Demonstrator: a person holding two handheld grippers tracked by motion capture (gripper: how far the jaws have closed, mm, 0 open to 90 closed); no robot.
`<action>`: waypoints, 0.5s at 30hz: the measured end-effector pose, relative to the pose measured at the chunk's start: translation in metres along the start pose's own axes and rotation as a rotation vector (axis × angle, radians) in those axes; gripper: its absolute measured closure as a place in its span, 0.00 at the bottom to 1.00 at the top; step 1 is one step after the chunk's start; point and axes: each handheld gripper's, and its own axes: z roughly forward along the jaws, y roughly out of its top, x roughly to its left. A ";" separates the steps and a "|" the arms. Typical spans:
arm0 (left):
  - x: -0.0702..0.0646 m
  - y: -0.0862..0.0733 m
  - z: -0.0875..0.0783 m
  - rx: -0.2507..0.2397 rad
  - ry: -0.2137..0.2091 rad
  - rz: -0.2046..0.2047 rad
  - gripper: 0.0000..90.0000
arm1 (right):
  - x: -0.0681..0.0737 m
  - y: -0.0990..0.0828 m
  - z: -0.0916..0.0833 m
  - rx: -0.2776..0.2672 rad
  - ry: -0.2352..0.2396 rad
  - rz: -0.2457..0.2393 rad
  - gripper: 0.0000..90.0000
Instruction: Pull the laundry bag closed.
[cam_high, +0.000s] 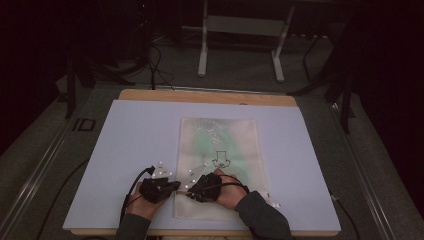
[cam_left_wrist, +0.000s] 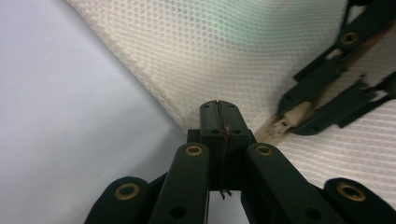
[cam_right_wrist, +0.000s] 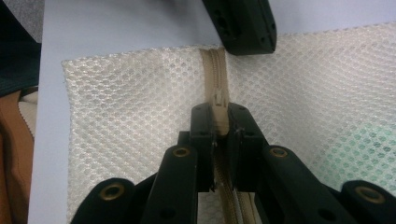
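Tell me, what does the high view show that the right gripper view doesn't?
High view: the whole mesh bag lying on the white board, the wooden table, and the left hand and right hand side by side.
Right gripper view: up close, the right gripper pinching the beige zipper pull, and the bag's tiny holes.
Both: the bag, the board and the green thing inside.

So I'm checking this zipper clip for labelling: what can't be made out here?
- Zipper pull: right gripper view, mostly covered by the right gripper.
- What the left gripper pinches at the mesh bag edge: left gripper view, shut jaws hide it.
- Green contents: high view, veiled by mesh.
- Both gripper tips: high view, too small and dark.
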 end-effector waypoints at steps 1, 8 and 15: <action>-0.001 0.000 -0.001 -0.002 -0.009 -0.001 0.99 | 0.000 0.000 0.000 0.000 0.000 0.000 0.92; -0.007 -0.002 -0.001 0.006 -0.039 0.003 0.99 | 0.000 -0.001 0.000 -0.004 0.001 0.009 0.91; -0.007 -0.004 0.002 0.022 -0.039 0.007 0.99 | 0.001 0.001 0.000 0.008 -0.007 -0.010 0.91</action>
